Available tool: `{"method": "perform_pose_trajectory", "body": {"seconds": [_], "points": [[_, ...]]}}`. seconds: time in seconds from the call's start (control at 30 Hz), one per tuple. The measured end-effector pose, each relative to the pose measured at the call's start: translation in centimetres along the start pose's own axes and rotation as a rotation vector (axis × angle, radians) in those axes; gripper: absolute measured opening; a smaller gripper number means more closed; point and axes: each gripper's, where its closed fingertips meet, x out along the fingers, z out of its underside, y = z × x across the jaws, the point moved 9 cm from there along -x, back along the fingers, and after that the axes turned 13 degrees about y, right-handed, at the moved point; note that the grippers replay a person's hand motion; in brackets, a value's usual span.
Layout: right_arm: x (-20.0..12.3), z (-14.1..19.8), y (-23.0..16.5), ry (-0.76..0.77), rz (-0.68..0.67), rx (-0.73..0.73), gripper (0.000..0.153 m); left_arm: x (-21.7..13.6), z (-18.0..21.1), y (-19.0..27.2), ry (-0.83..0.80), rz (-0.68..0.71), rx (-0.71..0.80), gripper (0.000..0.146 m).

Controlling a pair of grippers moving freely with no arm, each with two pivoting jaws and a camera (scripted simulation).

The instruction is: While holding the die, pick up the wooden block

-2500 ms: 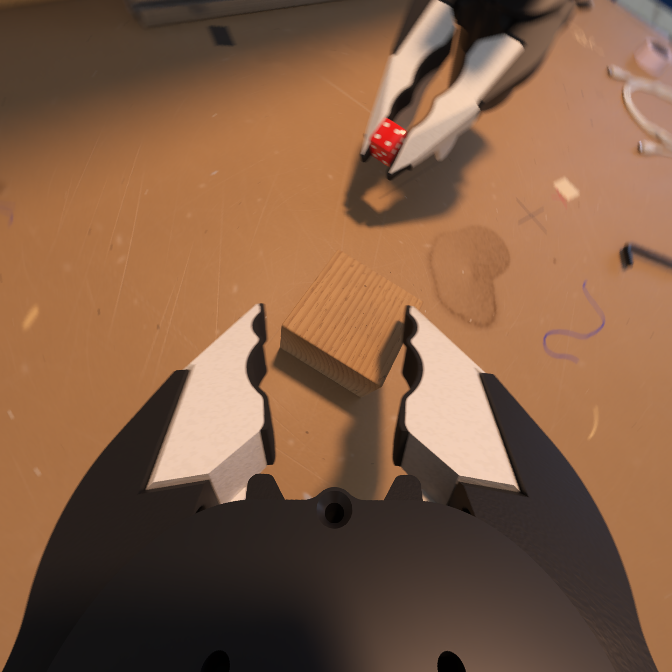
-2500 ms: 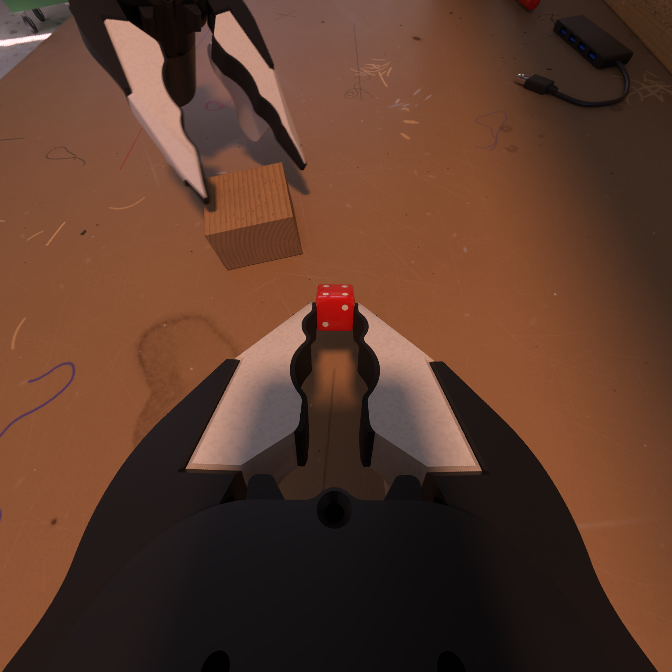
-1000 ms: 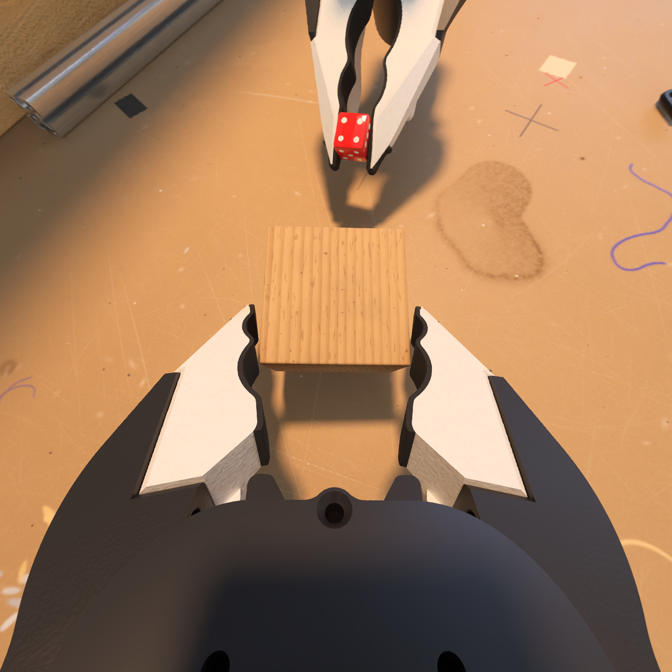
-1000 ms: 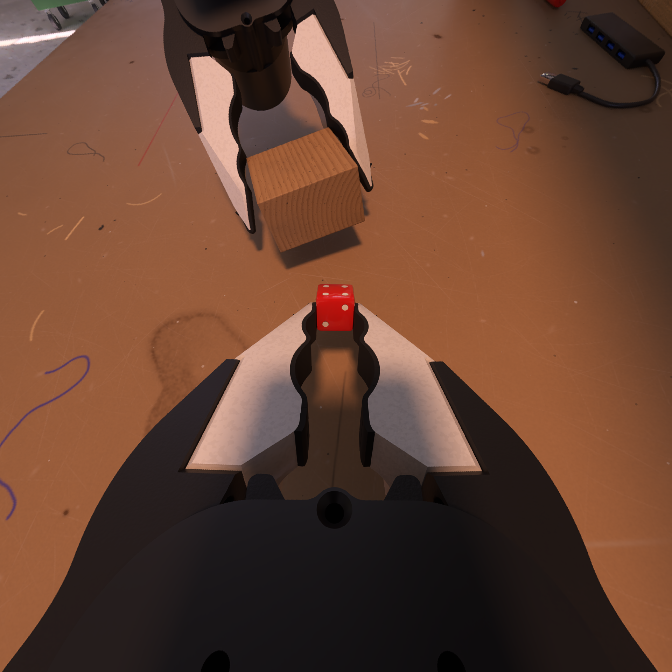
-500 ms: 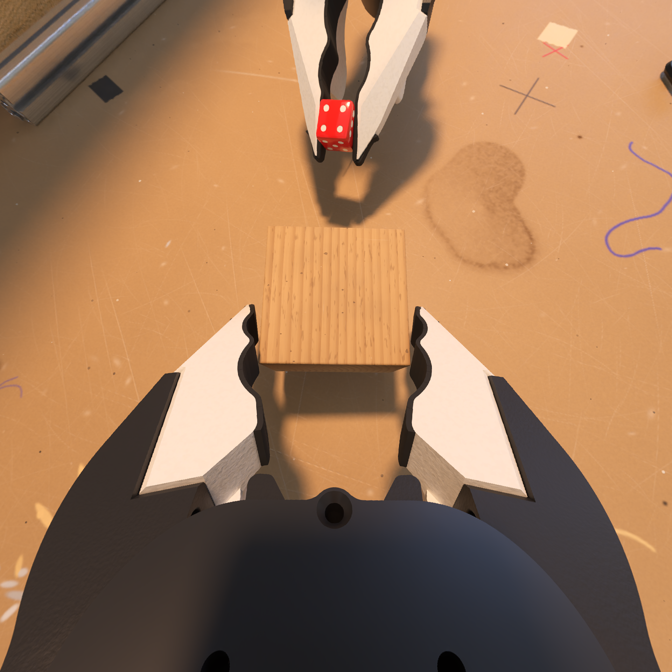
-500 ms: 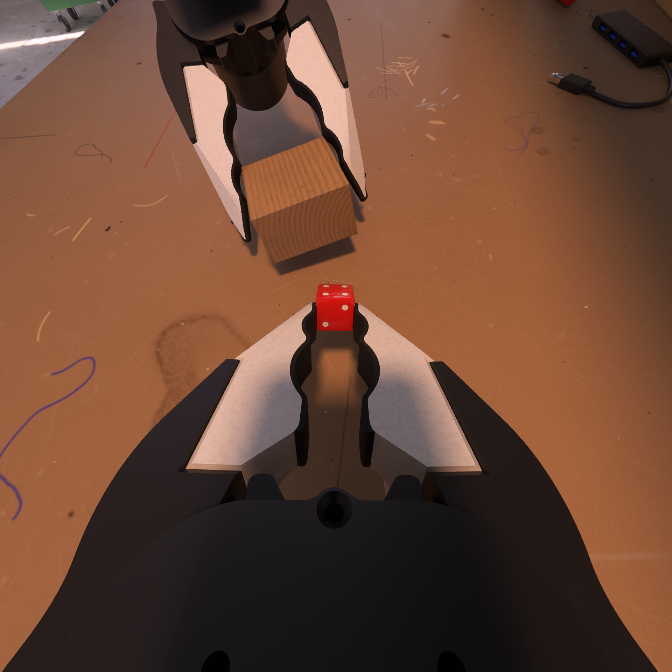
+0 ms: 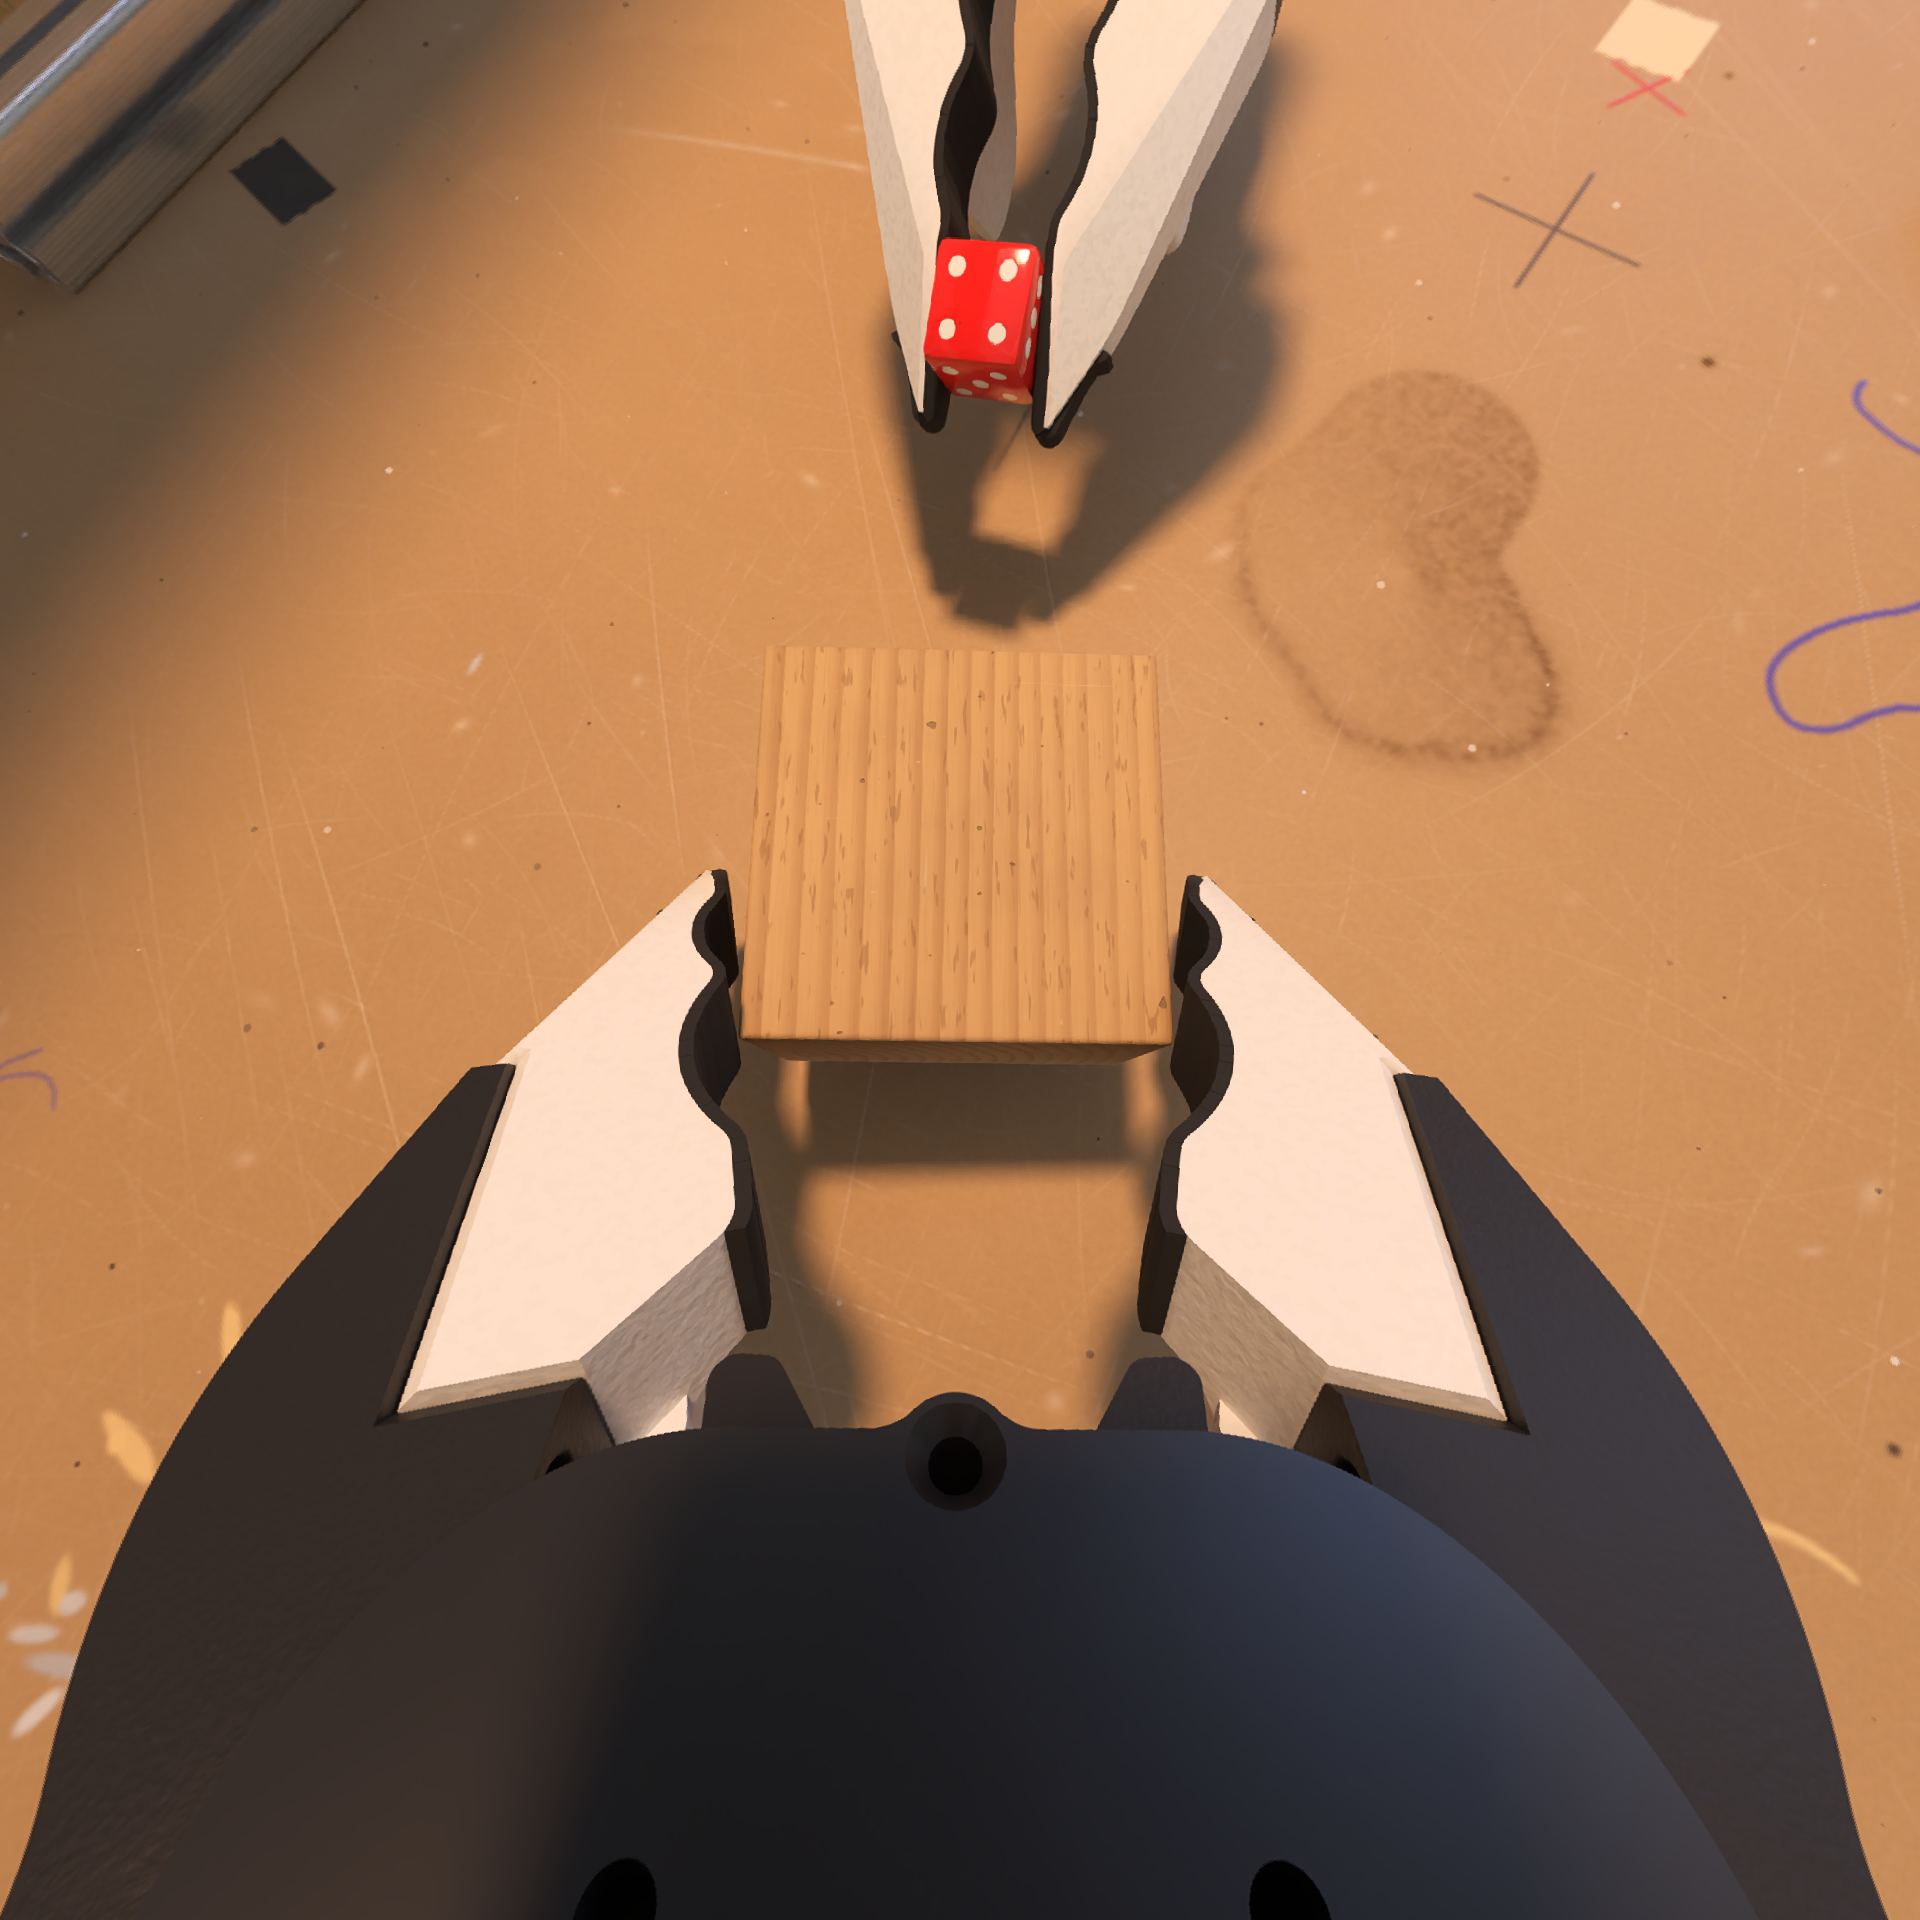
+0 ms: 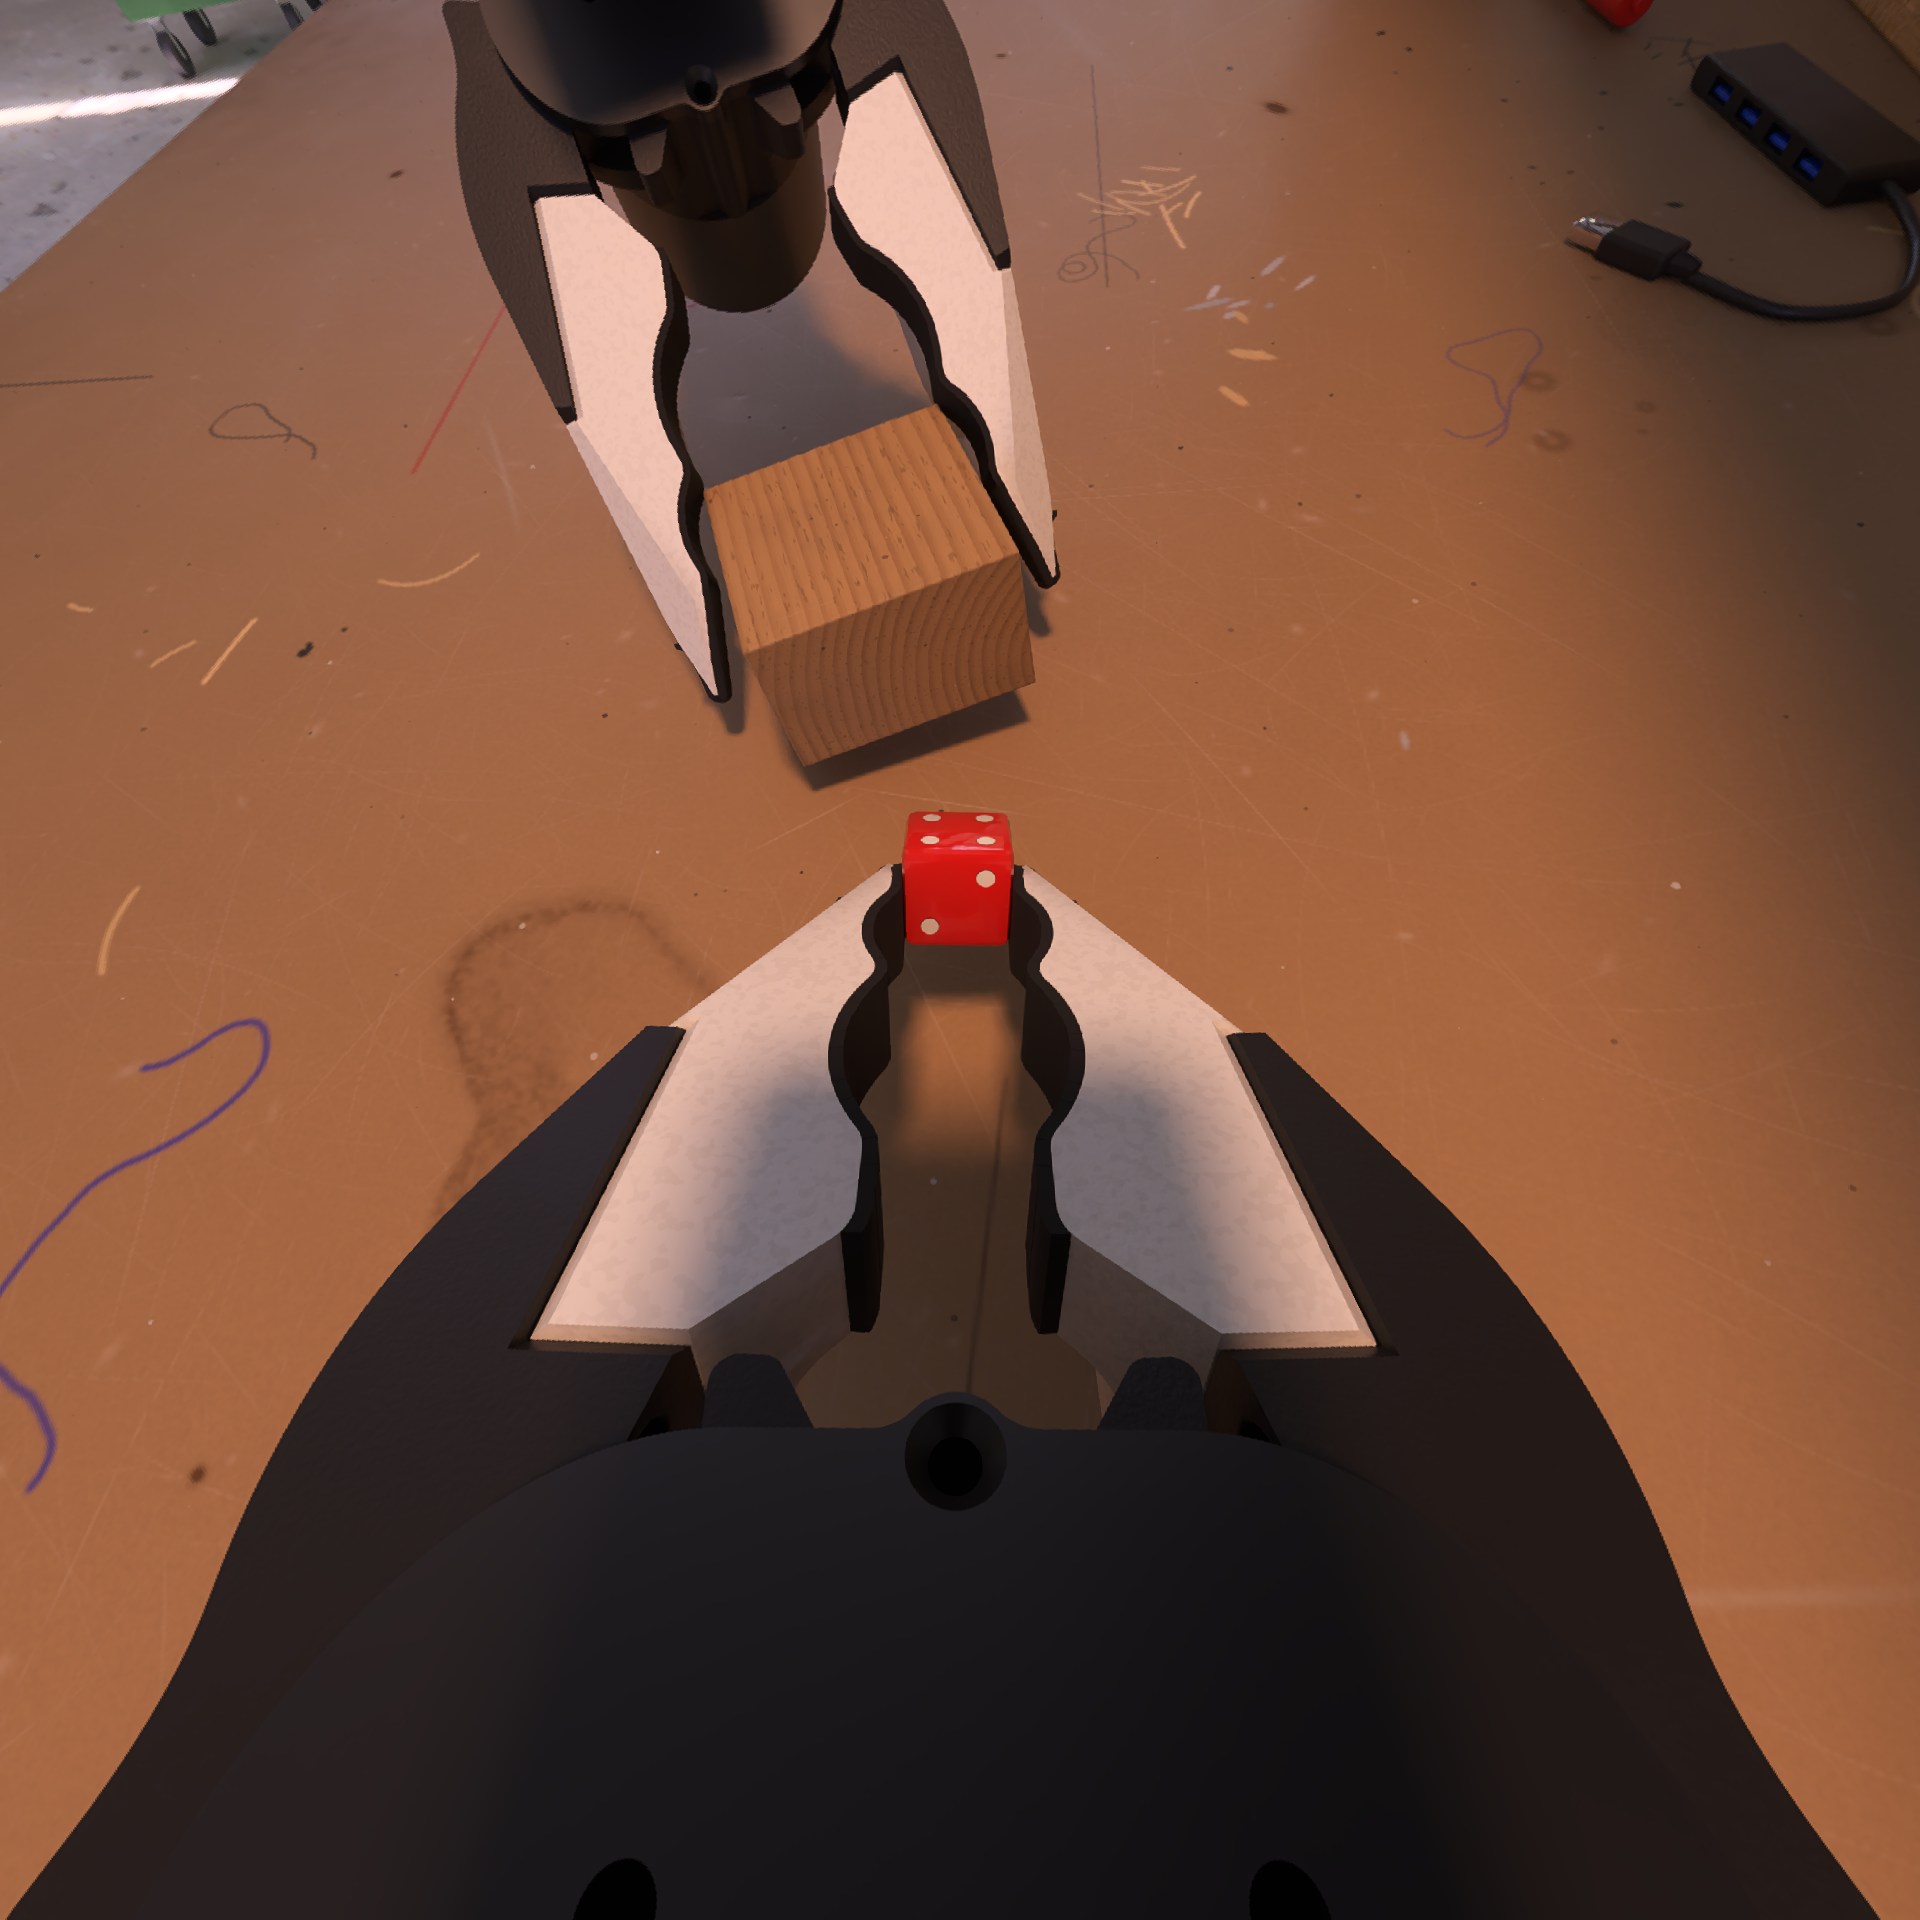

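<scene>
My left gripper (image 7: 956, 883) is shut on the wooden block (image 7: 956, 842), its fingertips pressed on the block's two sides. The block hangs a little above the brown table, with its shadow under it. In the right wrist view the same gripper (image 8: 883, 634) holds the block (image 8: 873, 582) just ahead of me. My right gripper (image 8: 956, 873) is shut on the red die (image 8: 956, 878) at its fingertips, off the table. In the left wrist view that gripper (image 7: 989, 421) and the die (image 7: 982, 317) are just beyond the block.
A metal bar (image 7: 125, 135) lies at the far left and a black patch (image 7: 283, 182) beside it. A dark stain (image 7: 1392, 561) marks the table right of the block. A black USB hub with its cable (image 8: 1797, 135) lies at the far right.
The left gripper closed on the block, which lay askew on the table, and raised it off the surface. The right gripper kept hold of the die. Little has moved in the last half second.
</scene>
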Motion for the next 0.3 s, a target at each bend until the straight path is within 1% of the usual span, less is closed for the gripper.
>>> {"method": "perform_pose_trajectory", "body": {"seconds": [0.17,0.3], "points": [[0.06,-0.02,-0.03,0.0,-0.001,-0.001,0.019,-0.05,-0.24,0.17,-0.028,-0.025,0.021,0.086],[0.07,-0.03,-0.04,0.0,-0.001,-0.001,0.019,-0.14,-0.28,0.21,-0.02,-0.018,0.01,0.086]]}}
